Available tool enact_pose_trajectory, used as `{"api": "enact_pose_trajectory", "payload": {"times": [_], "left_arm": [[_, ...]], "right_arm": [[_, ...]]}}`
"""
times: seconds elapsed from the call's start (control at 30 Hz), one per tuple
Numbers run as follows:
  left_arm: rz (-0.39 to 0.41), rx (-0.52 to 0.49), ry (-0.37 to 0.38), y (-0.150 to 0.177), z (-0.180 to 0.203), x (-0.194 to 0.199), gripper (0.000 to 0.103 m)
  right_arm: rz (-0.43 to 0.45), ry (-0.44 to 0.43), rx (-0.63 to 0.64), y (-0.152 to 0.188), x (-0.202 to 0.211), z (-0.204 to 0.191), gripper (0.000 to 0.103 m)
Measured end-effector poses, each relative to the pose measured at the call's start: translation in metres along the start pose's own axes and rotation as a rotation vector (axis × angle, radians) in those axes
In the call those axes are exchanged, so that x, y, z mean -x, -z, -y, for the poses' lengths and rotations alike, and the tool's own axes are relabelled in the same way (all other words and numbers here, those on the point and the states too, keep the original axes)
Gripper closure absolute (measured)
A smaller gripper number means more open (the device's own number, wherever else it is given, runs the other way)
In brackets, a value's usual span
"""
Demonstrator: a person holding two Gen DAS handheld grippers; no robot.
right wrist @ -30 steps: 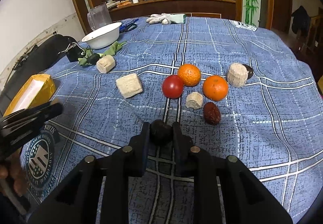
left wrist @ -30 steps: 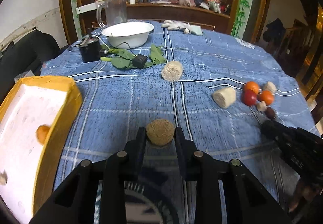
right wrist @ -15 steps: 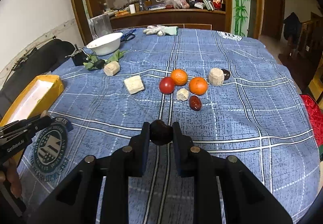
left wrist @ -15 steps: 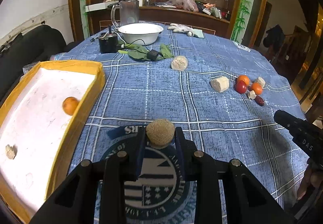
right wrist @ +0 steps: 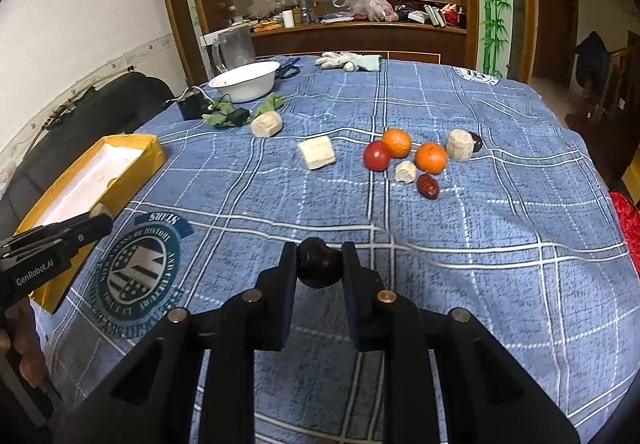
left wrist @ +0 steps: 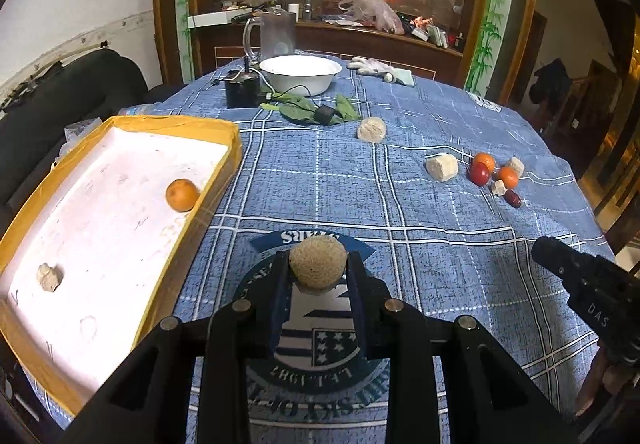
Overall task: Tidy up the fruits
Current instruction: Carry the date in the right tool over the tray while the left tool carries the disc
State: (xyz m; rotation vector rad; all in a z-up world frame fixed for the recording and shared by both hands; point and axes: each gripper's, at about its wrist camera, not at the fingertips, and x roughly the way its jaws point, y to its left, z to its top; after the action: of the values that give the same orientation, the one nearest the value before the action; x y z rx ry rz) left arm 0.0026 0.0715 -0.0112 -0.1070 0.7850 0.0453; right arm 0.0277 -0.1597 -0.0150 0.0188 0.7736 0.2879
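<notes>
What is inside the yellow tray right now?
In the left wrist view the yellow tray holds an orange fruit against its right wall and a small pale lump near its left side. Its nearest corner falls outside the picture, so anything there cannot be seen.

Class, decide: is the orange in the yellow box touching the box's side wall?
Touching. The left wrist view shows the orange resting against the yellow box wall, no white floor between them.

tablecloth (right wrist: 500, 284): woven cloth, matt | bowl (left wrist: 300, 74): glossy | tomato (right wrist: 376, 156): smooth, glossy
</notes>
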Motion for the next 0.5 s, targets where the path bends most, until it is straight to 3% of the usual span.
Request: {"api": "enact_pose_trajectory", "payload": {"times": [0.5], "left_arm": [[0.019, 0.039, -0.003, 0.004, -0.013, 0.015, 0.075]], "right_arm": [[0.0, -0.005, 0.01, 0.005, 0.006, -0.009, 0.08]]}}
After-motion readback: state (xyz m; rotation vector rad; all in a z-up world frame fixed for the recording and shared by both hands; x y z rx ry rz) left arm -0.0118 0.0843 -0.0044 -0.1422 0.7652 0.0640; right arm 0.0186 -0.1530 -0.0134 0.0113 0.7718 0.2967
